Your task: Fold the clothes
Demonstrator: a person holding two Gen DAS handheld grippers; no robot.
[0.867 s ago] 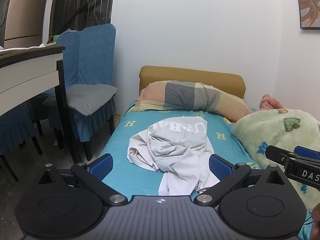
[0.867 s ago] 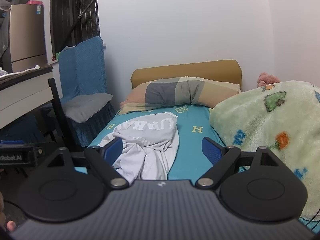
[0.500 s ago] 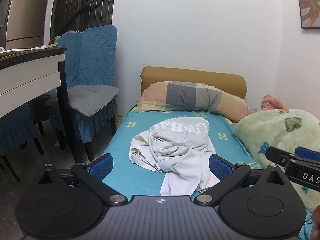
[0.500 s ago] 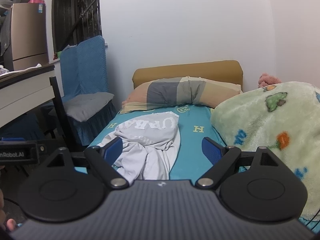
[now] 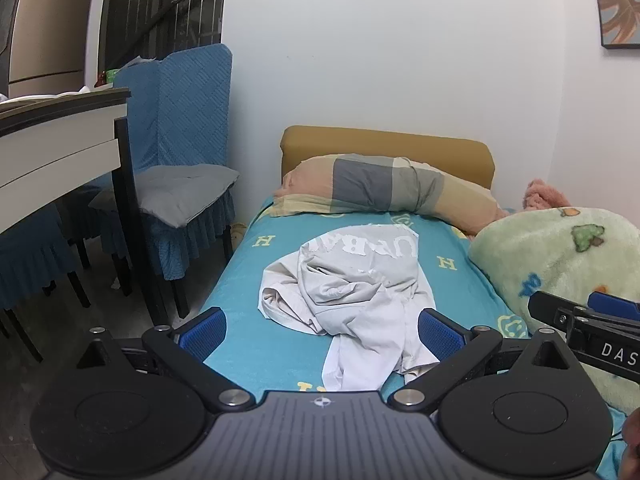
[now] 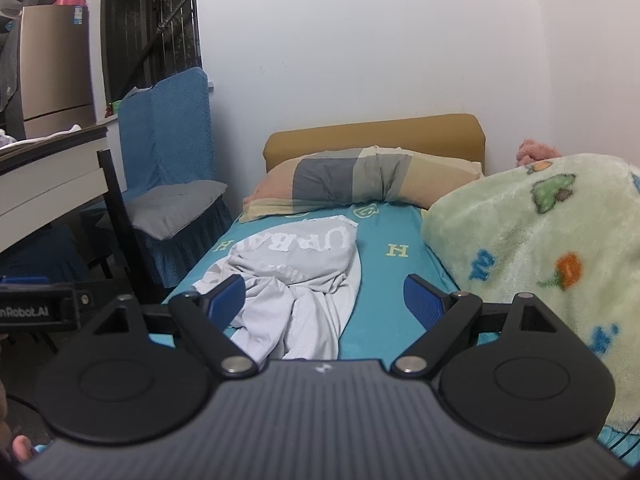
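Note:
A crumpled light grey T-shirt (image 5: pixel 356 280) with white lettering lies in a heap on the teal bed sheet (image 5: pixel 248 320). Its printed side faces the pillow. My left gripper (image 5: pixel 320 332) hovers over the foot of the bed, open, short of the cloth, with nothing between its blue pads. In the right wrist view the same T-shirt (image 6: pixel 296 280) lies ahead and to the left. My right gripper (image 6: pixel 324 300) is open too, holding nothing. Each gripper's side shows at the edge of the other's view.
A striped pillow (image 5: pixel 384 190) leans on the mustard headboard (image 5: pixel 384 144). A green fleece blanket (image 6: pixel 532 264) is piled along the bed's right side. Left of the bed stand a blue-covered chair (image 5: pixel 180 184) with a grey cushion and a white table (image 5: pixel 56 148).
Both grippers have drifted slightly, so the bed and shirt sit a little lower and nearer in the views. Jaws stay wide and the shirt has not moved.

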